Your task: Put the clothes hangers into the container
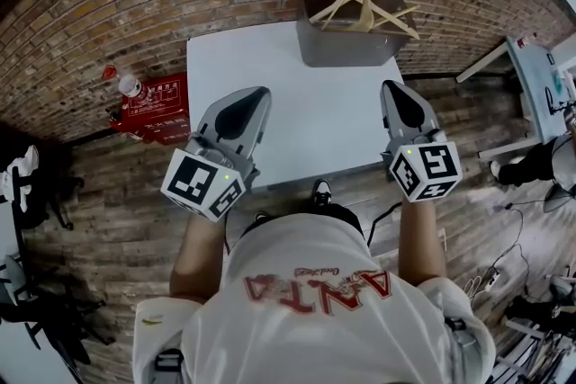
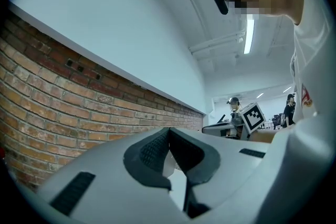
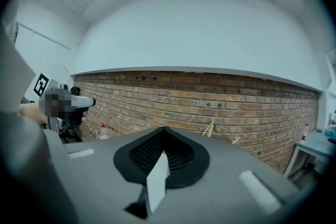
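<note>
Holding left claw [image 1: 258,93] and right claw [image 1: 390,86] over near side of white tabletop [image 1: 306,117], both pinched closed, empty. Wooden clothes hangers [image 1: 364,6] piled in container [image 1: 346,48] at far edge, poking above rim.

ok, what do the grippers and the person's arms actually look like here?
The left gripper and right gripper match: light grey plastic wedges tapering to two jaws, lined with black ribbed pads. At the back of each sits a white cube with black square markers and a small green light. The person wears a white short-sleeved T-shirt with red lettering.
</note>
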### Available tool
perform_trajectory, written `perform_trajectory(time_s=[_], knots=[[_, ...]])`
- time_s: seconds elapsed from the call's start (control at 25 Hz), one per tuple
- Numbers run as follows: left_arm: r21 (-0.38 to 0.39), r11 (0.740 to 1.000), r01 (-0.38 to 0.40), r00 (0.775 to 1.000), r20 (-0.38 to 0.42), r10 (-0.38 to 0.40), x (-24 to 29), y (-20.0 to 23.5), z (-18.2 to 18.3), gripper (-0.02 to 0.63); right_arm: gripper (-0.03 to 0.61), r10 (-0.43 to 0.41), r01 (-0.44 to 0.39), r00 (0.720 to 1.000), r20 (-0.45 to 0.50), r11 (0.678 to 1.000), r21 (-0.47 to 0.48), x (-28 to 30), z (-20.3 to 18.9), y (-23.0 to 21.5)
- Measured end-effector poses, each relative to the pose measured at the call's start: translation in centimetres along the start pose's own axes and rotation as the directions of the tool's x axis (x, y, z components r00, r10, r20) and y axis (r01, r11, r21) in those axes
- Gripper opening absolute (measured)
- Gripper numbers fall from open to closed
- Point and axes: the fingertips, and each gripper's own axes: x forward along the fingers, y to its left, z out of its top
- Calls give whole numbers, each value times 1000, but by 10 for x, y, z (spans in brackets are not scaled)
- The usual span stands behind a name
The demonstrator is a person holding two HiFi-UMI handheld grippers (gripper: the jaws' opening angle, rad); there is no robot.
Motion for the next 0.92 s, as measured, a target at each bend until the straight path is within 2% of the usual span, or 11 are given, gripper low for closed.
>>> perform_trajectory(time_s=[0.92], knots=[[-31, 999, 29, 1000, 9, -29, 14, 7, -9, 9, 2, 32, -36, 998, -47, 996, -82, 17, 0, 5]])
